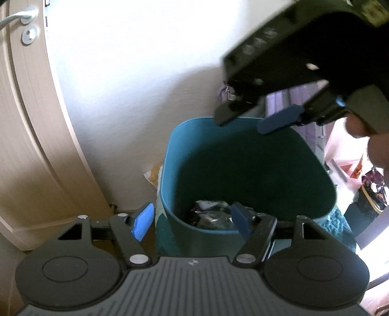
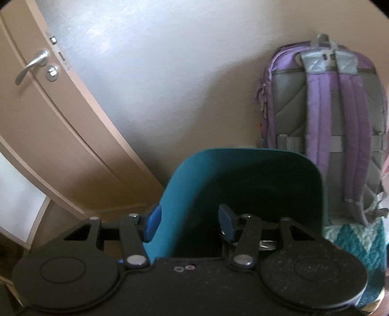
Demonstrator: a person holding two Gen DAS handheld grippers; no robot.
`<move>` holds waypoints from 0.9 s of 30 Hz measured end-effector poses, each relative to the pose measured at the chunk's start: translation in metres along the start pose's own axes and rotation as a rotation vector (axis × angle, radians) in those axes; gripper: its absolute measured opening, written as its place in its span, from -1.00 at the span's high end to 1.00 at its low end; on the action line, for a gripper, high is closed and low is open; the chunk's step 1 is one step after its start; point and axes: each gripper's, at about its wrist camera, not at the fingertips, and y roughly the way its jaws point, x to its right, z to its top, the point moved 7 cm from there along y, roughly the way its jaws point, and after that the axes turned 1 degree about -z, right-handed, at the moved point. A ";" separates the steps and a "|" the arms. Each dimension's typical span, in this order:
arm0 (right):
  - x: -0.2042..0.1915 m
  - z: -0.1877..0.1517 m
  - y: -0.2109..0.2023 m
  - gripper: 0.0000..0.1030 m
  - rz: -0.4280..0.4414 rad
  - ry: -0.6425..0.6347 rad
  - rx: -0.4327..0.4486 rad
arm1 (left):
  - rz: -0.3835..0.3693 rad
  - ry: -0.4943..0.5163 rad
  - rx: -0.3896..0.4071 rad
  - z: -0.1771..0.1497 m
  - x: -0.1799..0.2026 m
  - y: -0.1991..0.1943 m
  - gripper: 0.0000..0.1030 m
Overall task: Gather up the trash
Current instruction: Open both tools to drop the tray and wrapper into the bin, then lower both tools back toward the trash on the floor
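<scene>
Left wrist view: a teal trash bin (image 1: 248,175) stands on the floor against a white wall (image 1: 136,73), filling the centre of the frame. Crumpled wrappers (image 1: 211,214), dark w/ silvery and purple bits, lie at the bottom of the bin, at abt 6 o'clock inside it. The left gripper (image 1: 192,220) hangs over the bin's near rim, jaws spread wide w/ nothing between them; its left blue pad sits outside the bin wall, its right pad over the trash.

The right gripper (image 1: 245,119) enters from 1 o'clock, blurred, over the bin's far rim. Its two fingers are apart and hold nothing. Part of a hand (image 1: 372,143) shows behind it at 3 o'clock.

A beige door (image 1: 31,136) w/ a metal handle (image 1: 19,17) is at 9–11 o'clock. A yellowish bag (image 1: 154,176) pokes out beside the bin's left wall. A teal rug (image 1: 340,223) lies under the bin at 4 o'clock.

Right wrist view: the right gripper's (image 2: 189,222) jaws are wide open and empty above the bin (image 2: 194,179). A purple and grey backpack (image 2: 323,116) leans upright against the wall at 2 o'clock, just behind the bin's right side, its base on the rug (image 2: 357,238).
</scene>
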 end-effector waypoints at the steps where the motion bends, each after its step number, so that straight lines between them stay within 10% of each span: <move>1: 0.002 -0.004 -0.008 0.00 -0.003 -0.009 0.002 | -0.001 0.002 0.003 -0.001 0.000 -0.004 -0.36; 16: 0.018 -0.111 -0.121 0.00 -0.031 -0.148 0.025 | -0.015 -0.026 0.024 -0.051 0.006 -0.103 -0.48; 27: 0.033 -0.222 -0.127 -0.01 0.022 -0.243 -0.045 | -0.046 -0.051 0.008 -0.121 -0.004 -0.121 -0.56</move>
